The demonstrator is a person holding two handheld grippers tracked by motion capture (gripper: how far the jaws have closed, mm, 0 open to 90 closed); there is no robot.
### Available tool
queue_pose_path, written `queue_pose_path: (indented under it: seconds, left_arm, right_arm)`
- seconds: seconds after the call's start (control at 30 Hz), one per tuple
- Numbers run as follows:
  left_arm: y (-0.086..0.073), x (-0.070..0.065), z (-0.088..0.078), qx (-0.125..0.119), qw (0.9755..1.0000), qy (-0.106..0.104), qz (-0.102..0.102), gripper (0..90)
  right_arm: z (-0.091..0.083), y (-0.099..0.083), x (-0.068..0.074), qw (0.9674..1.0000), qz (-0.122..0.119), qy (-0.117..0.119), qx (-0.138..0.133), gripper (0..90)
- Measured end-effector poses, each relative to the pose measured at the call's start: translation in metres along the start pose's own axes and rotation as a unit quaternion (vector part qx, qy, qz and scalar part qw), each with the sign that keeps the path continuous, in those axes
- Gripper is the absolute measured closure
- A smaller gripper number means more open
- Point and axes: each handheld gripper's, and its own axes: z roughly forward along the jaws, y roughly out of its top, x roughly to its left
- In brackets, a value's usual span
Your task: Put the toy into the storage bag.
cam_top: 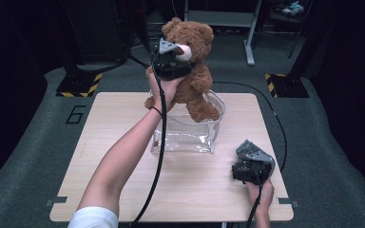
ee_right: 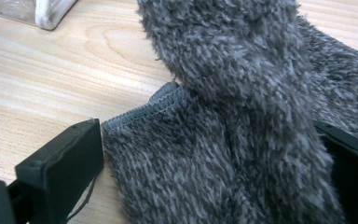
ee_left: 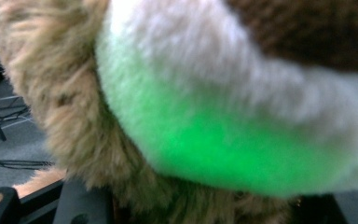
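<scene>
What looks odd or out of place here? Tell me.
The teddy bear hangs tilted over the clear bag, only one foot inside, held by the left gripper at its head. A grey fuzzy cloth lies between the right gripper's jaws on the table. Nothing looks spilled or damaged.
</scene>
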Motion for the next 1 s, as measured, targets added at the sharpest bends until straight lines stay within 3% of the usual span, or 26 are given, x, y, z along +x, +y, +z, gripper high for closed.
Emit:
queue_pose_path:
  seconds: [0.27,0.47,0.57,0.77,0.93,1.0]
  left_arm:
    - [-0.019,-0.002,0.001,0.0,1.0,0.0,-0.003,39.9]
    - [-0.025,-0.004,-0.009,-0.002,1.0,-0.002,0.002,38.8]
    - [-0.026,-0.005,-0.016,0.011,0.9998,-0.004,0.018,38.9]
    - [-0.033,-0.009,-0.022,0.036,0.999,-0.01,0.026,41.1]
    - [-0.039,-0.007,-0.025,0.048,0.9987,-0.012,0.009,41.9]
    - [-0.04,-0.007,-0.026,0.053,0.9984,-0.014,0.014,42.1]
  right_arm:
    - [0.0,0.0,0.0,1.0,0.001,-0.001,0.002,1.8]
    - [0.0,0.0,0.0,1.0,0.001,-0.001,0.002,1.8]
    - [0.0,0.0,0.0,1.0,0.001,-0.002,0.002,1.8]
    - [0.0,0.0,0.0,1.0,0.001,-0.002,0.002,1.8]
    - [0.0,0.0,0.0,1.0,0.001,-0.003,0.002,1.8]
    - [0.0,0.0,0.0,1.0,0.001,-0.003,0.001,1.8]
